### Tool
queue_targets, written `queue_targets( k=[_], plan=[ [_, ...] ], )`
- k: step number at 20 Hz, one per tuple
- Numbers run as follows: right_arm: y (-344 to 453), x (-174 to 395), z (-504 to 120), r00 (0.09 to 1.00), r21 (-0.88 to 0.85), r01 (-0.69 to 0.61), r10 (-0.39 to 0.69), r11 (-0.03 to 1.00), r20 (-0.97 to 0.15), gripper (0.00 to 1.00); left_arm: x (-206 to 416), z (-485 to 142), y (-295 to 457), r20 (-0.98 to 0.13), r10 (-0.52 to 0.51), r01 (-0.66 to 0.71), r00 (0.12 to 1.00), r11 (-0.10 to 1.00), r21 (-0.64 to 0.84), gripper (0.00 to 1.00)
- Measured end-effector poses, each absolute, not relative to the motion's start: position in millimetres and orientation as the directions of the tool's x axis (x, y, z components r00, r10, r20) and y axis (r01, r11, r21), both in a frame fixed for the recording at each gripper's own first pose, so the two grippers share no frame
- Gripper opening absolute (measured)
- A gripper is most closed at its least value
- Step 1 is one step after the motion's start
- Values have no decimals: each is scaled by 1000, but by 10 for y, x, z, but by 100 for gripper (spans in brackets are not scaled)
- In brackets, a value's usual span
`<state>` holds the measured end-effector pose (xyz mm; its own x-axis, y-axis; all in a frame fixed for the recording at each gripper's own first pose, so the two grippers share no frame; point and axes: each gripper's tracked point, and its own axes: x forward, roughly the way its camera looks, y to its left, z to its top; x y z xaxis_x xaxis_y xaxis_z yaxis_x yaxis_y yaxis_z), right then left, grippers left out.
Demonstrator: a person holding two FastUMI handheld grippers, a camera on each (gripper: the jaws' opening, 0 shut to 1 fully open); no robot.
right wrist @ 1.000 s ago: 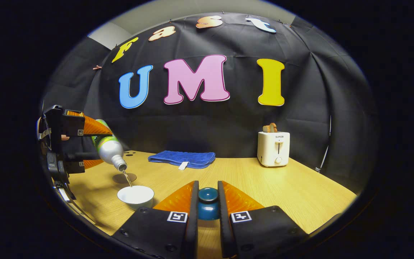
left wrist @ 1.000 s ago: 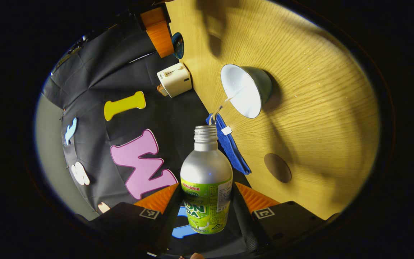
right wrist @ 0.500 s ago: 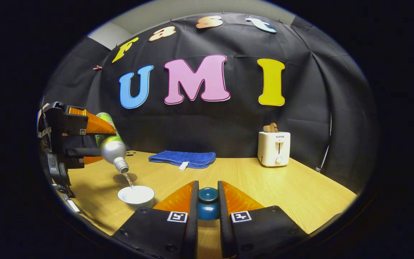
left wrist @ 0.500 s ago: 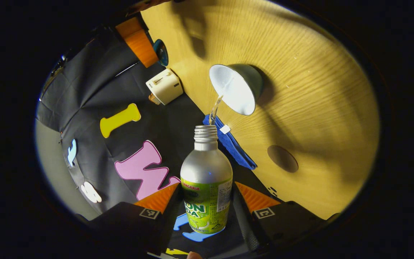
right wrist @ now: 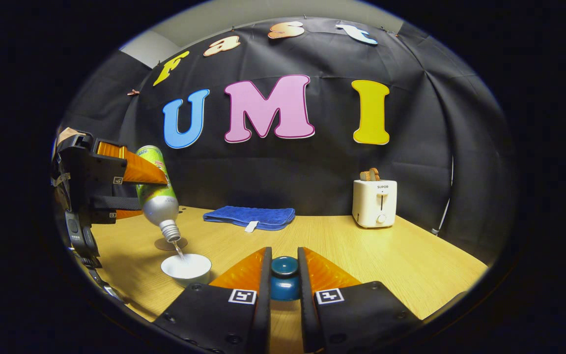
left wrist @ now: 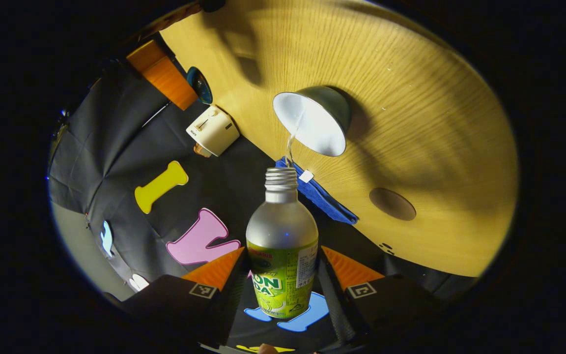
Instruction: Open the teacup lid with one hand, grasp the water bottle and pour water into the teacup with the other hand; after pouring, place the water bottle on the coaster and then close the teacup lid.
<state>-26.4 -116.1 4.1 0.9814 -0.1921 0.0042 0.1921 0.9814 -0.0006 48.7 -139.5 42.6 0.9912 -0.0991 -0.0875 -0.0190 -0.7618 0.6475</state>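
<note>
My left gripper (left wrist: 283, 268) is shut on the silver water bottle (left wrist: 282, 246) with a green label, tipped steeply mouth-down. A thin stream of water runs from its neck into the open teacup (left wrist: 312, 120), white inside. In the right gripper view the same bottle (right wrist: 156, 196) hangs tilted in the left gripper (right wrist: 138, 189) above the teacup (right wrist: 186, 268). My right gripper (right wrist: 284, 275) is shut on the blue teacup lid (right wrist: 284, 282), held above the table to the right of the cup. The round brown coaster (left wrist: 392, 204) lies on the table beyond the cup (right wrist: 170, 243).
A folded blue towel (right wrist: 249, 217) lies at the back of the wooden table (right wrist: 410, 260). A white toaster (right wrist: 374, 201) stands at the back right. The black cloth wall closes the far side.
The left gripper has tipped the bottle steeper and lifted its base; water keeps streaming into the cup. The right gripper with the lid has stayed still.
</note>
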Motion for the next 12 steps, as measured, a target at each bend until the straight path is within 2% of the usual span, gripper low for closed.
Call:
queue_targets(
  k=[8, 10, 12],
  plan=[
    [-1160, -263, 41, 981, -1, 192, -192, 981, 5, 29, 458, 448, -1476, -99, -129, -37, 987, -771, 636, 81],
    [-1165, -255, 41, 981, -1, 193, -193, 981, 6, 29, 477, 420, -1413, -105, -109, -3, 988, -712, 702, 81],
    [-1163, -249, 38, 981, -1, 192, -192, 981, 4, 29, 500, 306, -1352, -118, -106, 35, 987, -581, 813, 81]
  ],
)
